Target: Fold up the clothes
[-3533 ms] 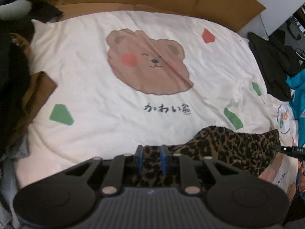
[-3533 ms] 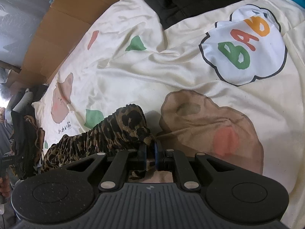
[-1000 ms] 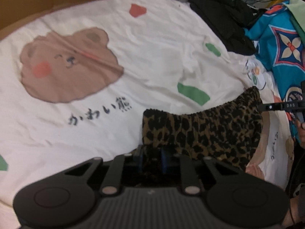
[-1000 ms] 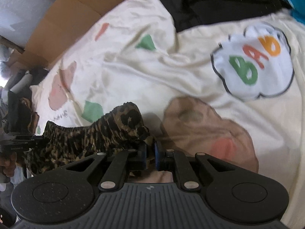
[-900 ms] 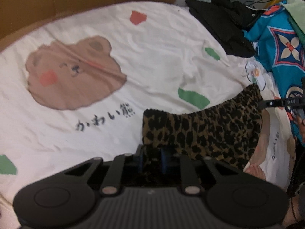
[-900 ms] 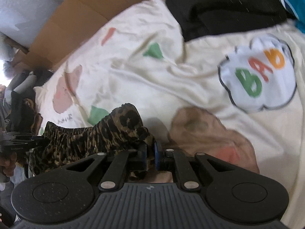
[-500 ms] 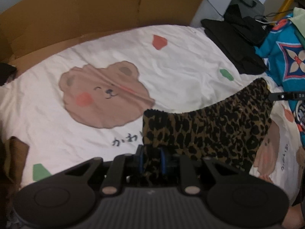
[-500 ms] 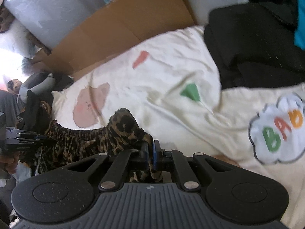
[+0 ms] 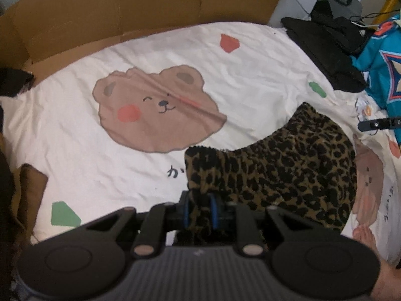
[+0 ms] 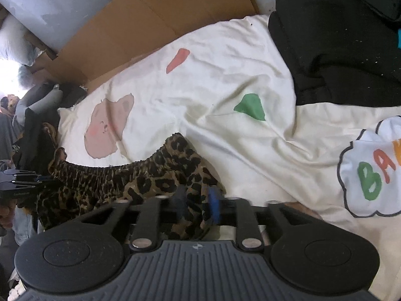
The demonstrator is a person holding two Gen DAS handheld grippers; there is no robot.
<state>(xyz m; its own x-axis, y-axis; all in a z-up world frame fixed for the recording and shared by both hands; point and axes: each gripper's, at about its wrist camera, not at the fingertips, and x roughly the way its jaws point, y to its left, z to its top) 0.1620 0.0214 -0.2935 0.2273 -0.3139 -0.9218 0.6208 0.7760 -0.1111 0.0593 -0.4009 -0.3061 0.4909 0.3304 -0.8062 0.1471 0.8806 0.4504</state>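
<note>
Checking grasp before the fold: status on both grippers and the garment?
Left gripper shut on leopard-print garment. Right gripper parted wider, cloth between its fingers. Garment stretched between them over the bear-print sheet. Nothing in the way.
</note>
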